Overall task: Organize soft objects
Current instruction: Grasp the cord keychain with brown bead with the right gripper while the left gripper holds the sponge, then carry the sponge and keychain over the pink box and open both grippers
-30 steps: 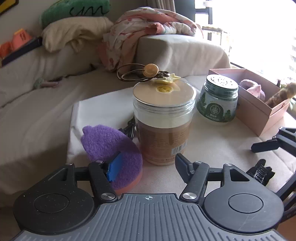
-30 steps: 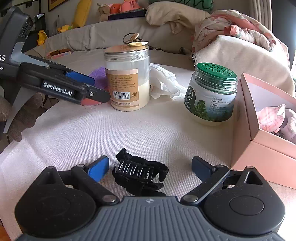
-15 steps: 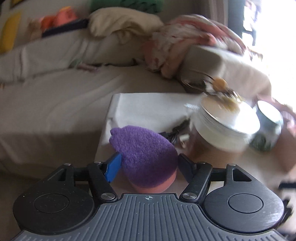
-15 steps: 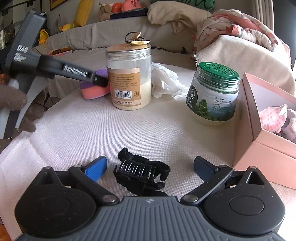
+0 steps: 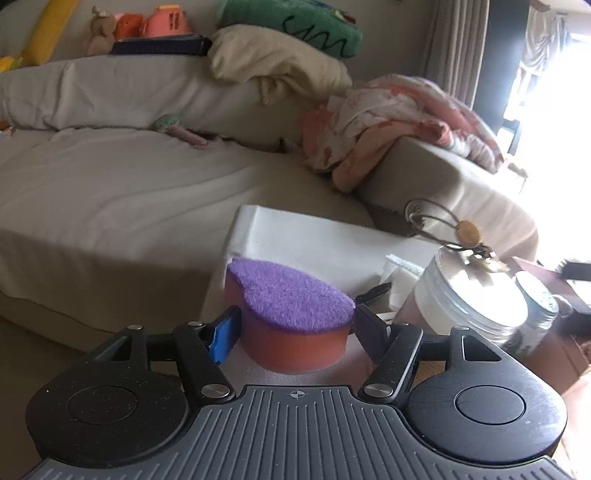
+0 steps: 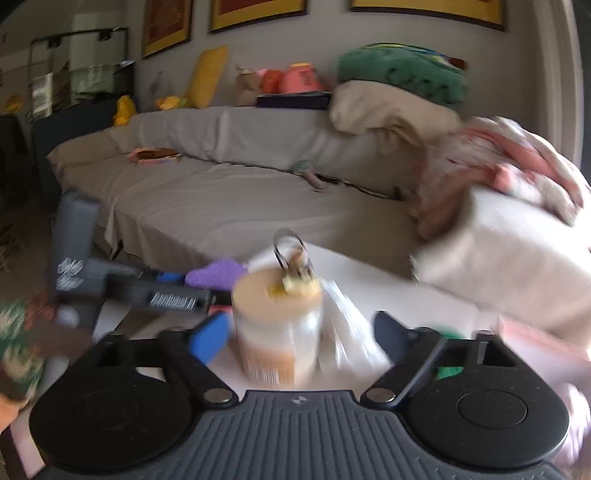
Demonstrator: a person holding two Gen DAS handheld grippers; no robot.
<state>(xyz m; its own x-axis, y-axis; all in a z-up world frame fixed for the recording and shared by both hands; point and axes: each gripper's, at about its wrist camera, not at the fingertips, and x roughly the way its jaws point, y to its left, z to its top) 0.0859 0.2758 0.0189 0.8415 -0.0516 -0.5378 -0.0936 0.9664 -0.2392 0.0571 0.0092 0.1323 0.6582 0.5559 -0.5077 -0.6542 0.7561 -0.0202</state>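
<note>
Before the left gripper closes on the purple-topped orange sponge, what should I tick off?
1. Purple-topped orange sponge between the left gripper fingers: ok.
2. Left gripper jaws wide open: ok.
3. Pads pressing the sponge: not ok, none visible yet.
4. Clear-lidded beige jar apart from the sponge: ok.
5. Right gripper empty: cannot tell, view blurred; its jaws have just been closing.

Left gripper [image 5: 293, 328] fingers spread wide; right gripper [image 6: 297, 334] fingers just narrowing, apart.

sponge [image 5: 291, 306]: purple top, orange base | cushion [image 5: 295, 26]: green, black squiggles | blanket [image 5: 399, 118]: pink-white print
</note>
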